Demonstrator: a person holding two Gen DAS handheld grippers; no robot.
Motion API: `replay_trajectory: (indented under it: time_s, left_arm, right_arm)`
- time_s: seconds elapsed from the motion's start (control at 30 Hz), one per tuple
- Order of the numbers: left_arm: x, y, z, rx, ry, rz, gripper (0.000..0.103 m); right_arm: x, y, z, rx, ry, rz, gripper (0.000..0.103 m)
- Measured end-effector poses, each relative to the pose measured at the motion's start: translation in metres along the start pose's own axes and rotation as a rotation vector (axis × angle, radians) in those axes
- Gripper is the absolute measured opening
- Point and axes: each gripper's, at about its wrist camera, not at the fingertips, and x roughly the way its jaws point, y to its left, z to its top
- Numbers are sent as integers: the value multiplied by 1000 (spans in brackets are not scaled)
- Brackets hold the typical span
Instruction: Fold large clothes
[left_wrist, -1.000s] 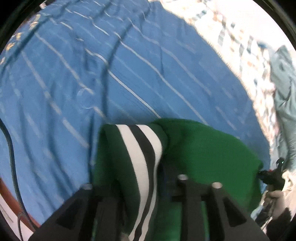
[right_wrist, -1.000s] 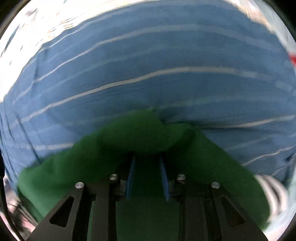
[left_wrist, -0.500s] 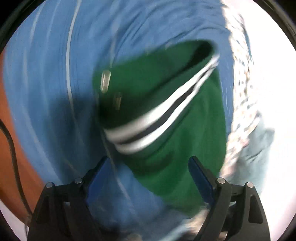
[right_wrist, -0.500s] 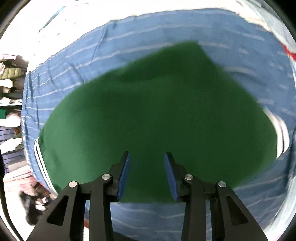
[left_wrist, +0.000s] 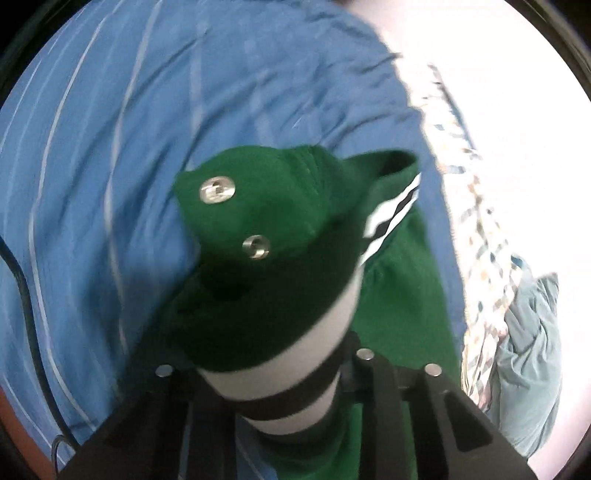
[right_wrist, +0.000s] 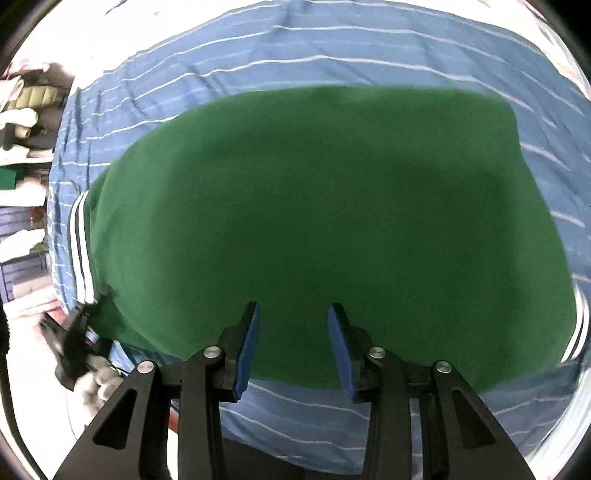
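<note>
Clearly the garment (right_wrist: 325, 221) is a large green piece, plain and smooth over its broad middle, with white and dark stripes banding its cuffs. From the right wrist view it lies spread flat on a blue sheet (right_wrist: 332, 55) with thin white lines, its outline roughly rectangular with rounded corners. One striped cuff (right_wrist: 79, 251) shows at its left edge and another at its lower right. Its surface shows few wrinkles, only soft shadow across the centre.

The right gripper (right_wrist: 293, 332) hovers above the near edge of the garment with its jaws partly open. Their blue pads (right_wrist: 247, 350) are apart and nothing is between them.

From the left wrist view a bunched part of the garment rises right in front of the camera. A green flap with two metal snaps (left_wrist: 218, 190) folds over on top. Below it a wide striped band (left_wrist: 295, 380) drapes across the left gripper (left_wrist: 280, 373). The jaws are closing, and that band lies between them, hiding the pads. More green cloth runs away to the right over the sheet. Beyond the sheet lie a patterned cloth (left_wrist: 480, 258) and a grey-green garment (left_wrist: 532, 350), blurred.

At the lower left of the right wrist view, the left gripper appears as a dark blur at the garment's corner.
</note>
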Motion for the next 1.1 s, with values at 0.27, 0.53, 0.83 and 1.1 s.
replay_trajectory:
  time_s: [0.27,0.53,0.83,1.1]
  left_arm:
    - [-9,41,57,15,18,-21,24]
    - [55,57,54,-6,135,-66,78]
    - [-8,-21,89,207,-103,-20,20]
    - [-106,-107,133,550,-279,8,19]
  right_arm:
    - [12,24,3,8,-45,31,40]
    - [92,17,31,108,26,-65,40]
    - [47,7,11,116,-2,32,40]
    - [-14,-7,-31,170,-106,35,40]
